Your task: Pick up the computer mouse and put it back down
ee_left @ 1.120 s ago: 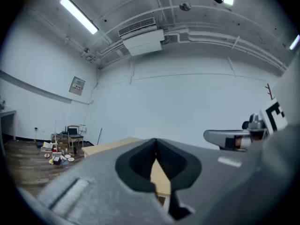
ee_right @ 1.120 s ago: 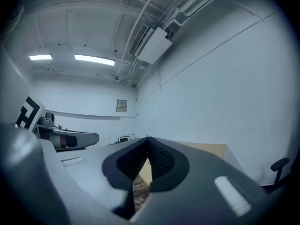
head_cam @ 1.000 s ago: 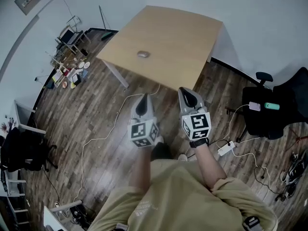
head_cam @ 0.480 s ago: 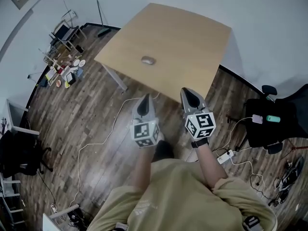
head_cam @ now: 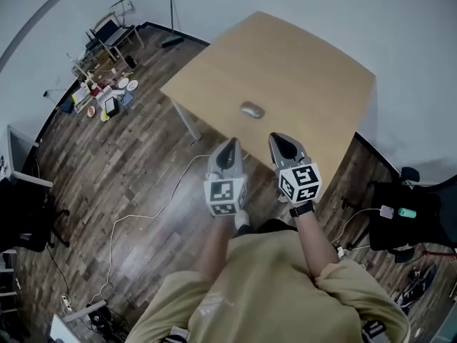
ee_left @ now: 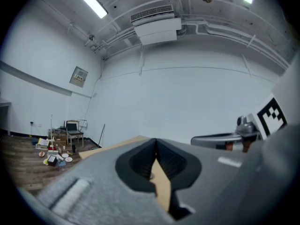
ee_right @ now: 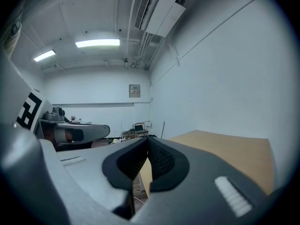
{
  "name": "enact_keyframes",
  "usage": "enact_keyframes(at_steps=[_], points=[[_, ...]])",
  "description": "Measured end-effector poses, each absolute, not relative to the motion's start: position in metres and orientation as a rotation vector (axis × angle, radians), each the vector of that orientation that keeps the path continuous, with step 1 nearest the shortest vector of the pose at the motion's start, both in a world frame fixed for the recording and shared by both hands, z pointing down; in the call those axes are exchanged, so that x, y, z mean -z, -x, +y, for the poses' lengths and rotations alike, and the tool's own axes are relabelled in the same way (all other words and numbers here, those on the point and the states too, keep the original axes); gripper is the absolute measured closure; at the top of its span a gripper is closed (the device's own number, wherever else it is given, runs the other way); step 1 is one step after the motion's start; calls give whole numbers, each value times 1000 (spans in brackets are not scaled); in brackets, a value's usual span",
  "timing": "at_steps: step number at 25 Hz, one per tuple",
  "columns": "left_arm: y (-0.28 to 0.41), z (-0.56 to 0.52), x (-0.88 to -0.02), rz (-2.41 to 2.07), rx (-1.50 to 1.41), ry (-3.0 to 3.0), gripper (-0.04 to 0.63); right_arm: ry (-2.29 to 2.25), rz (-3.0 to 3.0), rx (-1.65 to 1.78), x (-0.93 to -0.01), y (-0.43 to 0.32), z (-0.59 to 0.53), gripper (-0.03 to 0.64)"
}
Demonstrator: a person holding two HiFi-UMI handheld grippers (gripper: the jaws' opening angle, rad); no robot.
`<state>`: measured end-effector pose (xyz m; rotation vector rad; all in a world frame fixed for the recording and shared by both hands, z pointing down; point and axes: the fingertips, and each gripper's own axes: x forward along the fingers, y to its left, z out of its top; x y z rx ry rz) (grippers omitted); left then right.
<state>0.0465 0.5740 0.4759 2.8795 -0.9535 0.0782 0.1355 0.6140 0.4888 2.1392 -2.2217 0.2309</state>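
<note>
A small grey computer mouse [head_cam: 251, 110] lies near the front edge of a light wooden table [head_cam: 300, 63]. My left gripper [head_cam: 230, 146] is shut and empty, held level just short of the table's near edge, left of the mouse. My right gripper [head_cam: 279, 140] is also shut with nothing in it, its tips over the table's front edge, a little right of the mouse and below it in the head view. In the left gripper view the jaws [ee_left: 155, 142] meet at the tips, with the tabletop [ee_left: 161, 184] behind. The right gripper view shows closed jaws [ee_right: 148, 138] and the table [ee_right: 225, 149] to the right.
Wooden floor [head_cam: 121, 170] surrounds the table. A white cable [head_cam: 143, 213] trails across the floor at the left. Clutter and a chair [head_cam: 107, 34] stand at the far left wall. A black office chair [head_cam: 407, 220] with a phone on it is at the right.
Both grippers have advanced toward the table together with the person; the table and mouse now lie much closer, and the right gripper's tips have reached the table's front edge.
</note>
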Motion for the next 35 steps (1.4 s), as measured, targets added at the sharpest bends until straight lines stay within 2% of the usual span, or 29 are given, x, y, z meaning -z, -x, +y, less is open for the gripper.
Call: enact_keyframes(at_steps=[6,15,24,28,35], points=[[-58,540,-511,-937,-147,-2814,594,-1859,-2222,-424,-538,-136,569,611],[-89,468,-556,-998,-271,-2709,594,-1582,-2144,-617,-621,-195,479,587],[-114,407,-620,-1028,-425,-2565,594,-1321,-2036,-728,-711,-241,394,484],[-121,389,-648,-1031,-485,-2512,594,-1212,-1986,-750,-758,-247,368,390],[-128,383,-686,-1018,-560,-2454,594,-1135,-1932,-738,-815,-253,336,308]])
